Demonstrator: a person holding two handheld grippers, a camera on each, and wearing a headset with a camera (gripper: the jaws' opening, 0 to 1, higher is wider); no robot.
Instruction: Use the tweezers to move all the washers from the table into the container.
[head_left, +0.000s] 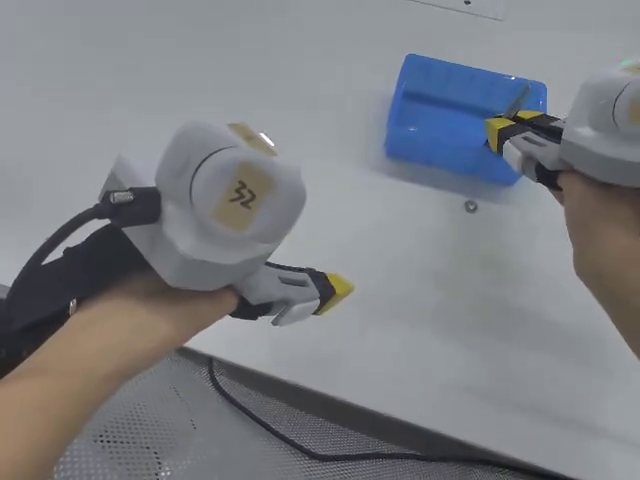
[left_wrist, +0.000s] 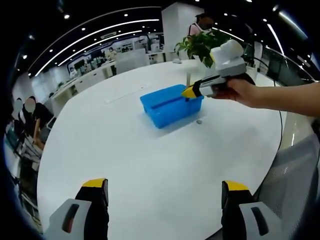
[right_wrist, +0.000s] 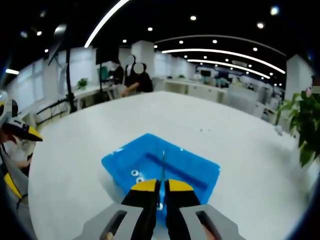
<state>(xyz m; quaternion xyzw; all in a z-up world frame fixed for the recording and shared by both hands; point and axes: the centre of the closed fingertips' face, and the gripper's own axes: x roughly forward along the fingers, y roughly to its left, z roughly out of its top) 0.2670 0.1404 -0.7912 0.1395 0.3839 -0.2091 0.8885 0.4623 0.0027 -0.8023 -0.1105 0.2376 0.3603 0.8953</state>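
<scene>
The right tongs (right_wrist: 161, 186) were seen closed on the tweezers (right_wrist: 163, 162), with the thin metal tips pointed out over the blue container (head_left: 440, 155). Whether anything was pinched in the tips could not be told. At least 2 washers (right_wrist: 134, 173) were seen lying on the container floor in the right gripper view. 1 washer (head_left: 470, 207) was seen on the white tabletop (head_left: 420, 300), just beside the container's near wall and below the right tongs in the head view. The left tongs (left_wrist: 165, 185) were held wide open with nothing between them, well apart from the container, over the near part of the tabletop. The task was judged partly done, with the 1 visible loose washer not yet moved. That washer was judged to be small, flat, stiff metal, very light and slippery on the smooth tabletop, so it would likely be pushed away or flicked if pressed from above. It was judged best taken across its ring, 1 tip through the hole and 1 outside the rim, or by opposite outer edges with the tips laid low. The tweezers were judged springy, so a steady, moderate squeeze would be needed. Too hard a squeeze could shoot the washer out.
</scene>
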